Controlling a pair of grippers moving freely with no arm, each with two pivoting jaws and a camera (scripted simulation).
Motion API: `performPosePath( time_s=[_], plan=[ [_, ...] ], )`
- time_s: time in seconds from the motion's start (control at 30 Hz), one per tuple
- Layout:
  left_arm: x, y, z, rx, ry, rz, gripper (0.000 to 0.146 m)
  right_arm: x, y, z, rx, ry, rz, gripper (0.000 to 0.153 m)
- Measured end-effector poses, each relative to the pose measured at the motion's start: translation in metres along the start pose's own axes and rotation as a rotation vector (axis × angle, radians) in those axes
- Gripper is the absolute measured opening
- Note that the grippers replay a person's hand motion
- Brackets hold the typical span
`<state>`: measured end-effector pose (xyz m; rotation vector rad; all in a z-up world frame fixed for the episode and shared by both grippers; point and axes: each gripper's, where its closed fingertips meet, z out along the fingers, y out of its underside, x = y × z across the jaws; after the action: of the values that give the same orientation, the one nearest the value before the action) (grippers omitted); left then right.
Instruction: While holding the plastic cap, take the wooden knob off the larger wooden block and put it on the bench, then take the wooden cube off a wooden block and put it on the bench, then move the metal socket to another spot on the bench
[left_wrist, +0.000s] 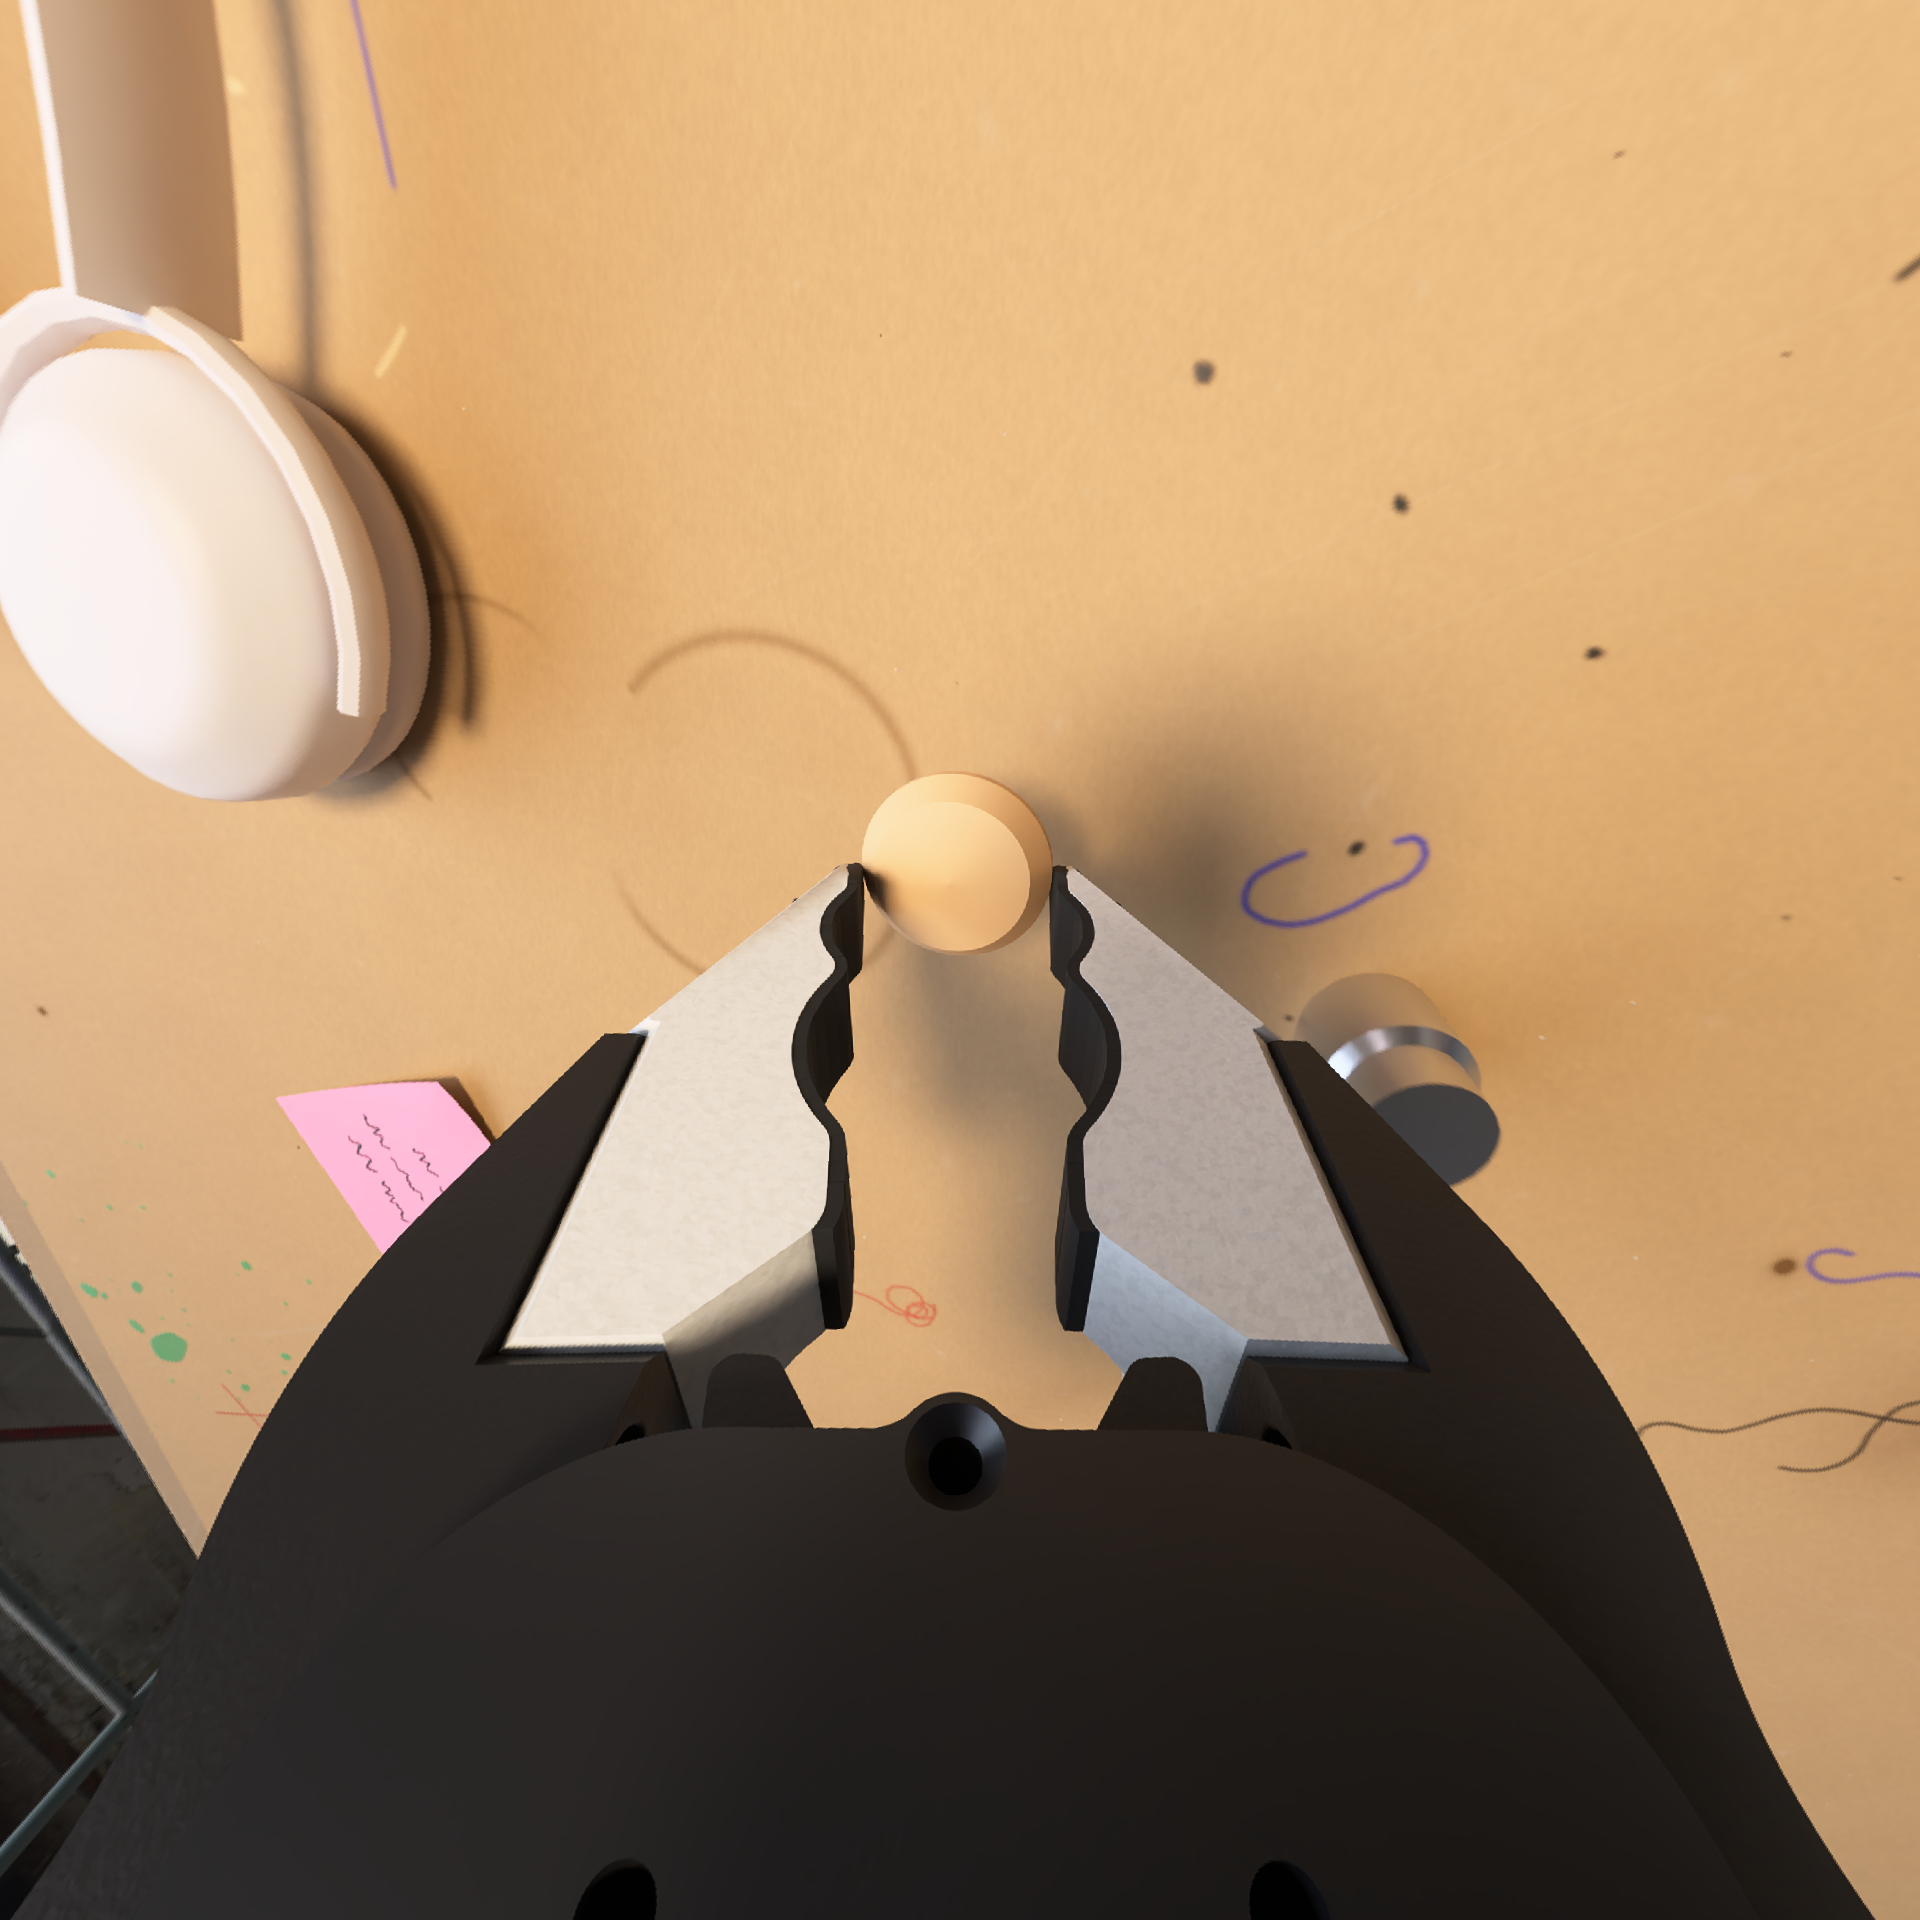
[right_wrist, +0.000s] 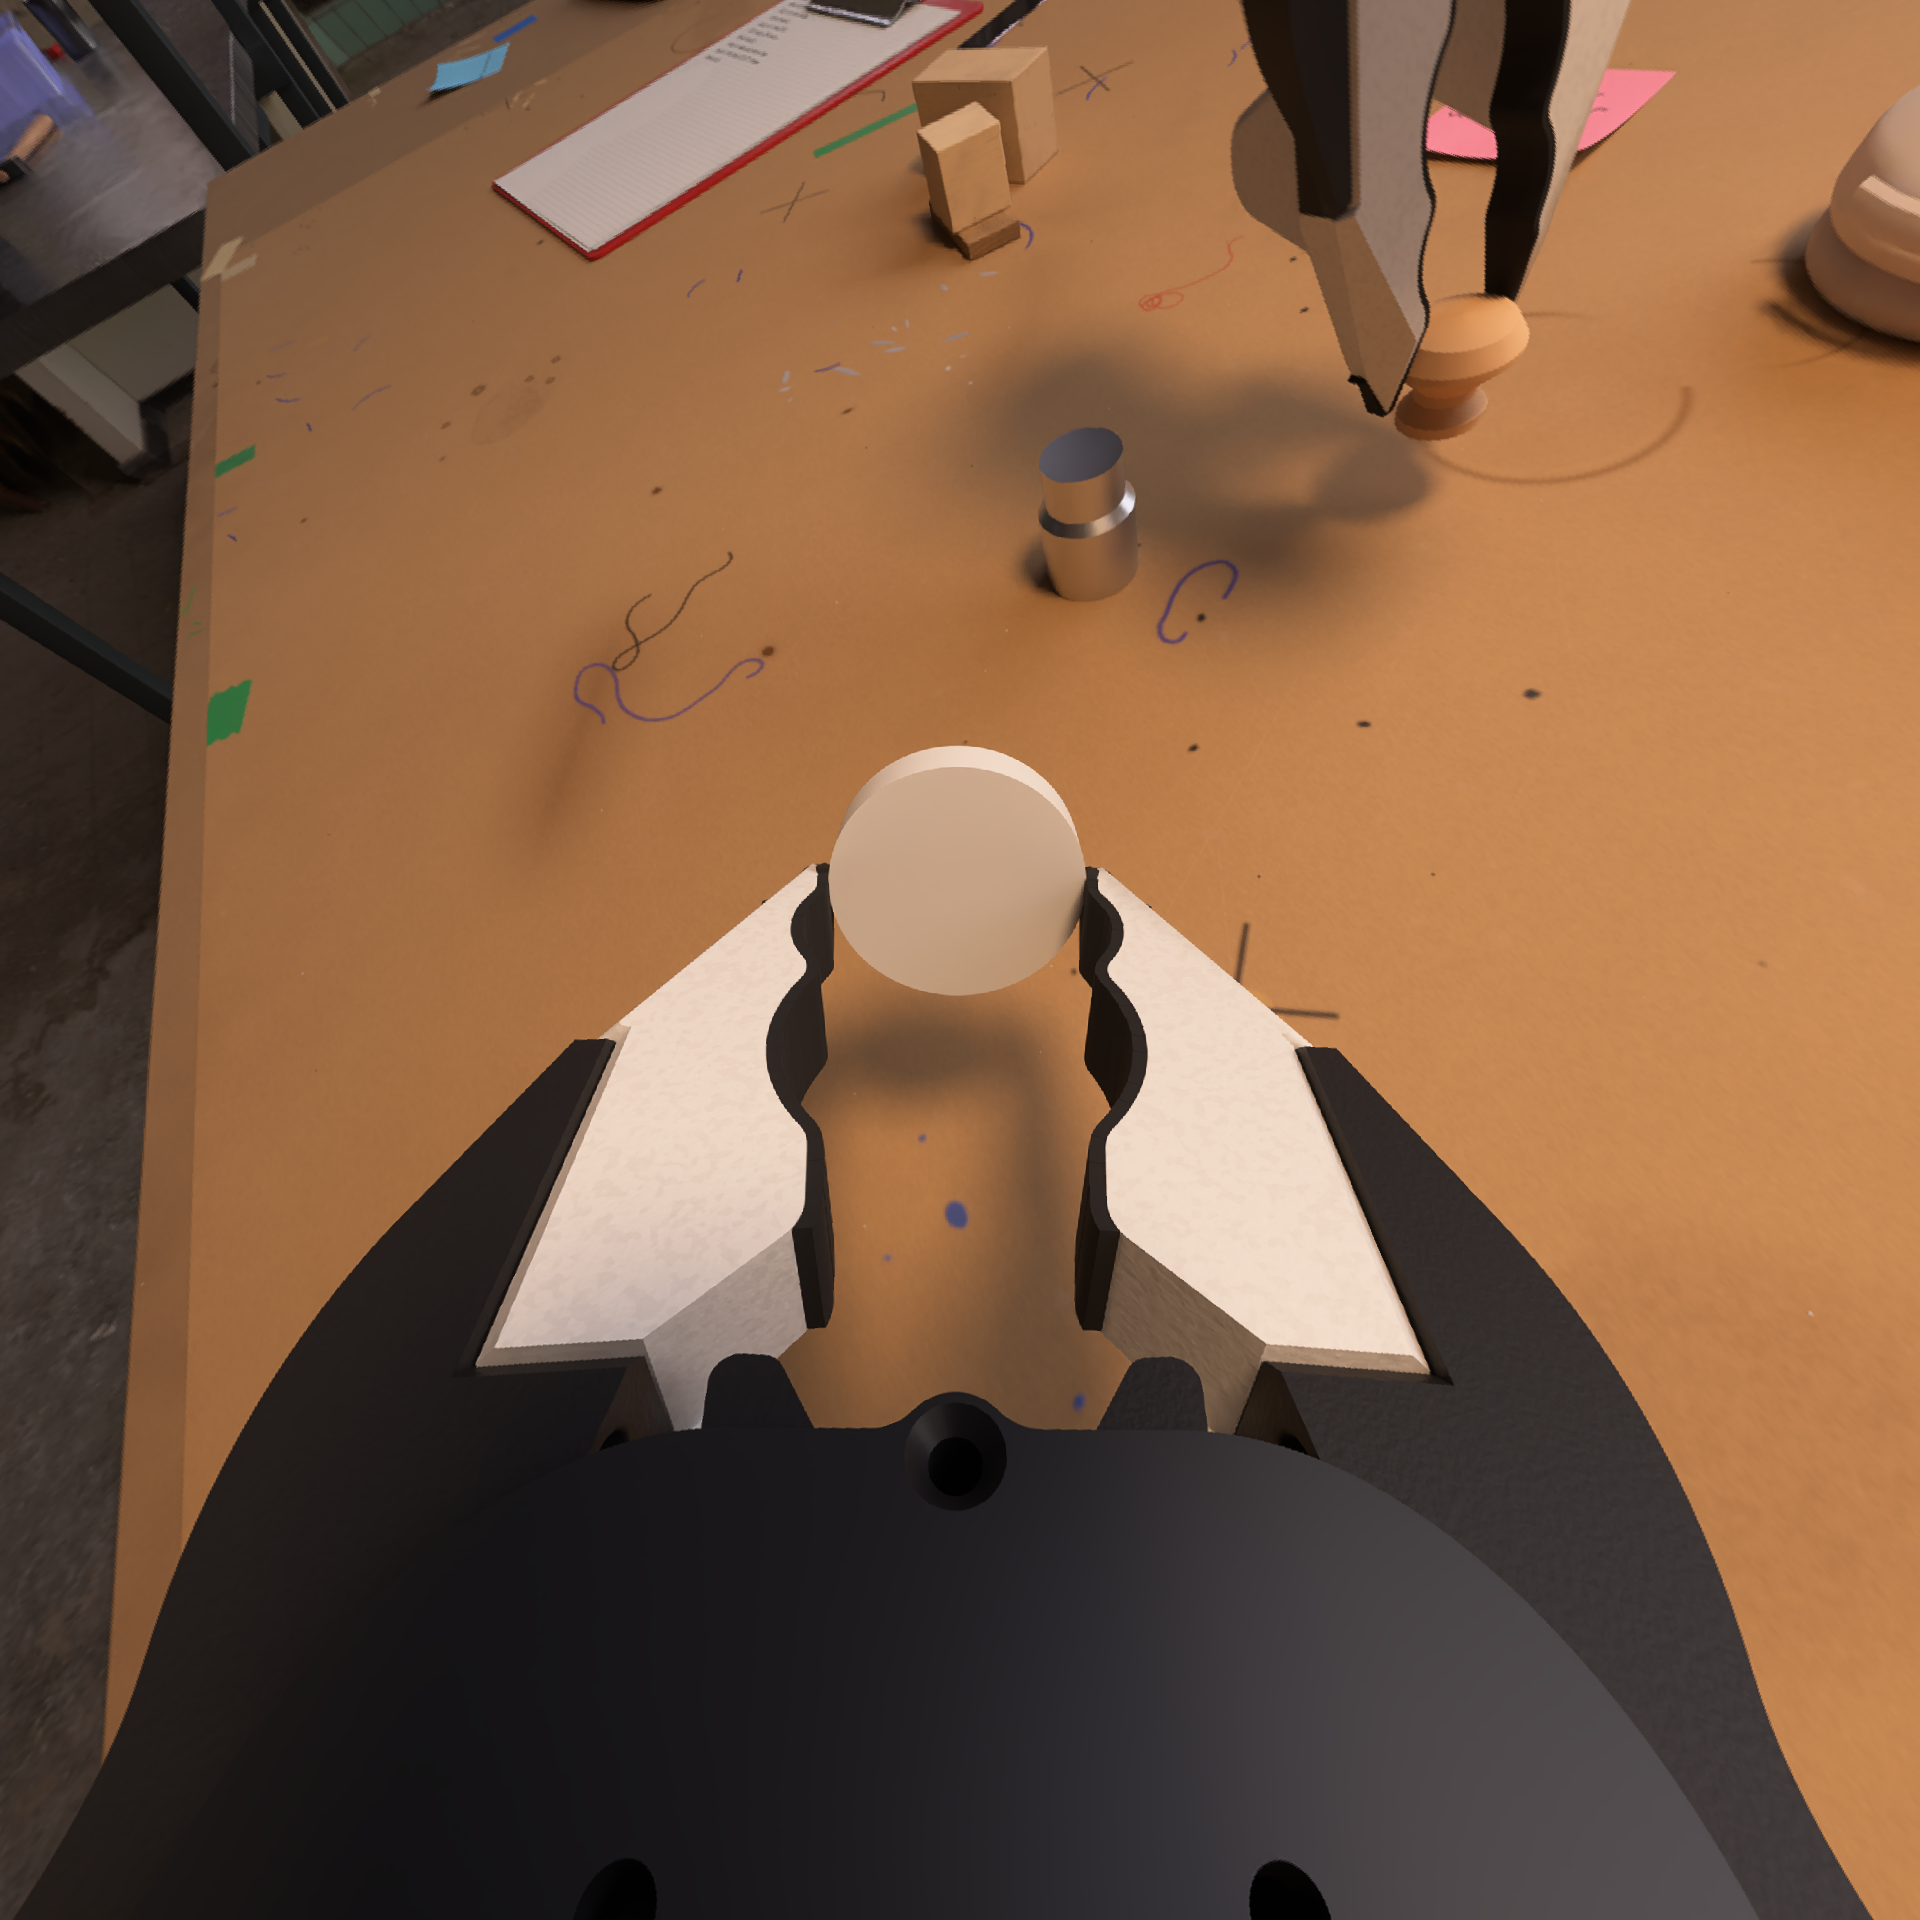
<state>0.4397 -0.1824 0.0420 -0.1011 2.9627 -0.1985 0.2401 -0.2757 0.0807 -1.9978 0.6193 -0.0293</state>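
Hardwood, the pale round wooden knob (left_wrist: 954, 862) between the left hand-held gripper (left_wrist: 956, 883) tips looks light, stiff, slick, seemingly pinched across its head, foot on the desk (left_wrist: 1351, 520); the right hand-held gripper (right_wrist: 956, 883) clamps the plastic cap (right_wrist: 956, 871).

Wooden knob (left_wrist: 951, 862) upright on bench (left_wrist: 1143, 312); metal socket (left_wrist: 1403, 1070) nearby.

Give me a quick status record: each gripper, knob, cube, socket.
left gripper: shut on the rounded tan wooden knob, base at the brown bench
right gripper: shut on the round cream plastic cap, held above the bench
small wooden cube: not yet moved, far end, on a small wooden block beside the larger one
silver stepped metal socket: upright on bench, untouched
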Motion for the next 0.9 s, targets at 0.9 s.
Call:
performPosePath(
  time_s=[0.9],
  plan=[
    [0.024, 0.068, -0.11, 0.477, -0.344, -0.498, 0.09, 0.016, 0.008, -0.023, 0.031, 0.023, 0.062, 0.047]
  ],
)
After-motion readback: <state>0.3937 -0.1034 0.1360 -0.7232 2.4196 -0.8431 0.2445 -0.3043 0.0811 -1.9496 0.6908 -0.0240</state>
